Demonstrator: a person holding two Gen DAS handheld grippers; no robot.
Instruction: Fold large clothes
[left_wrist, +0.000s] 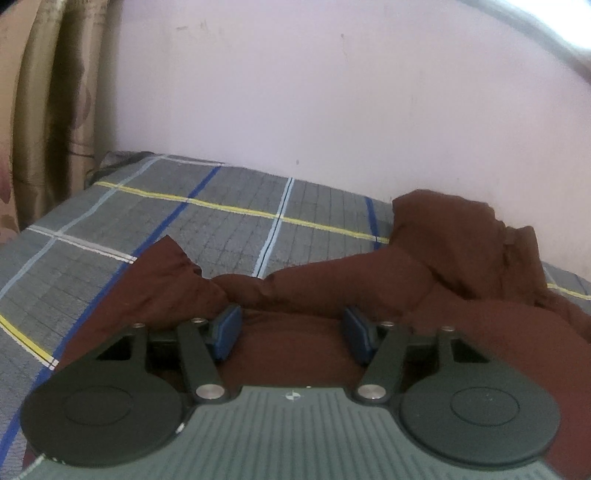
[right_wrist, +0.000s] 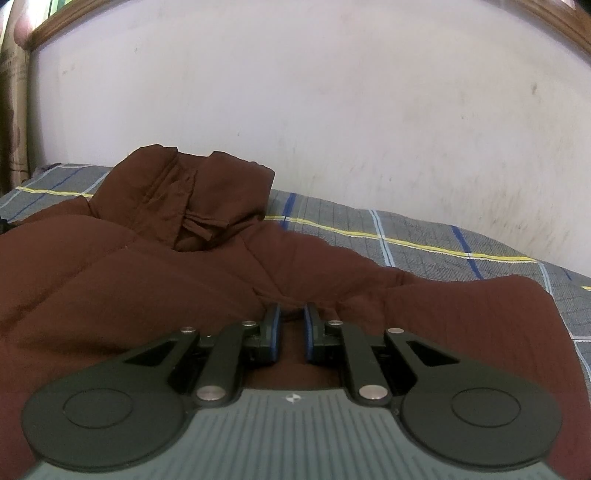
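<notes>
- No readable writing shows anywhere; each hand-held gripper body carries only a small round emblem, too small to make out.
- The brown padded jacket (left_wrist: 332, 280) lies spread on the bed (left_wrist: 155, 221), its hood (right_wrist: 192, 199) bunched up toward the wall at 11 o'clock in the right wrist view.
- The left hand-held gripper (left_wrist: 291, 332) sits low over the jacket with its blue pads apart; jacket fabric lies between them, unpinched.
- The right hand-held gripper (right_wrist: 291, 326) has its jaws nearly together, only a narrow gap left; a fold of jacket seems to sit at the tips, but whether it is pinched is hard to tell.
- The jacket's near edge is hidden under both gripper bodies.
- The bedsheet is grey plaid with yellow, blue and white lines.
- A pale wall (left_wrist: 332, 110) stands behind; a tan curtain (left_wrist: 44, 110) hangs at 9 o'clock in the left wrist view.
</notes>
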